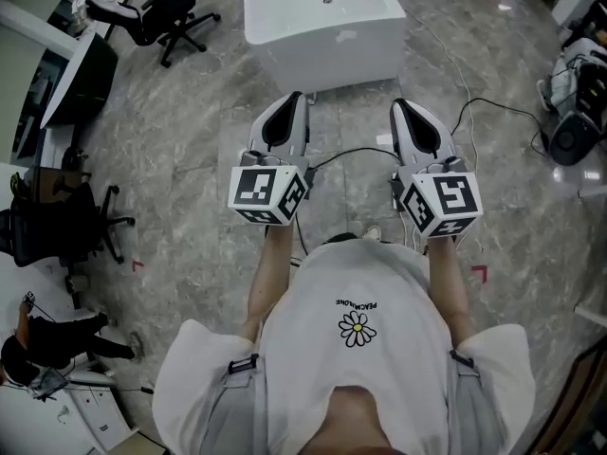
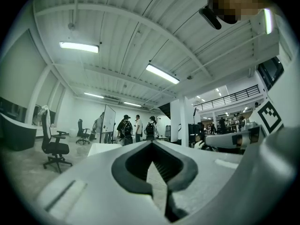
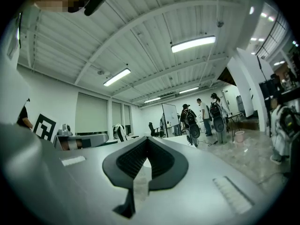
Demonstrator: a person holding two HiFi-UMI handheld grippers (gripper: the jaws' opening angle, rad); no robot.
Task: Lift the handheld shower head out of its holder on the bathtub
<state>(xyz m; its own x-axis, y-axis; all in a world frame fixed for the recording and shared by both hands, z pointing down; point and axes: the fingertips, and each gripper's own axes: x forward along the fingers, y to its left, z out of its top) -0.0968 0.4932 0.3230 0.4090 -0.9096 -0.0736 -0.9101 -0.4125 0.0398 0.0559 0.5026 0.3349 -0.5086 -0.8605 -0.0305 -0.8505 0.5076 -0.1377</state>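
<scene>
White rectangular bathtub (image 1: 322, 17) ahead; left gripper (image 1: 293, 98) and right gripper (image 1: 399, 104) both pinched together, empty. White T-shirt's (image 1: 351, 282) daisy print lettering seemingly reads PEACHNONE.

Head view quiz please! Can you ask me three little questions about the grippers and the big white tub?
1. True or false: the left gripper is holding the shower head.
2. Pick one. The right gripper has its jaws: A) together, with nothing between them B) wide apart C) on a cable.
3. Short answer: what black thing with wheels stands on the floor to the left of the bathtub?

Key: 1 false, its jaws are together and empty. 2 A. 3 an office chair.
</scene>
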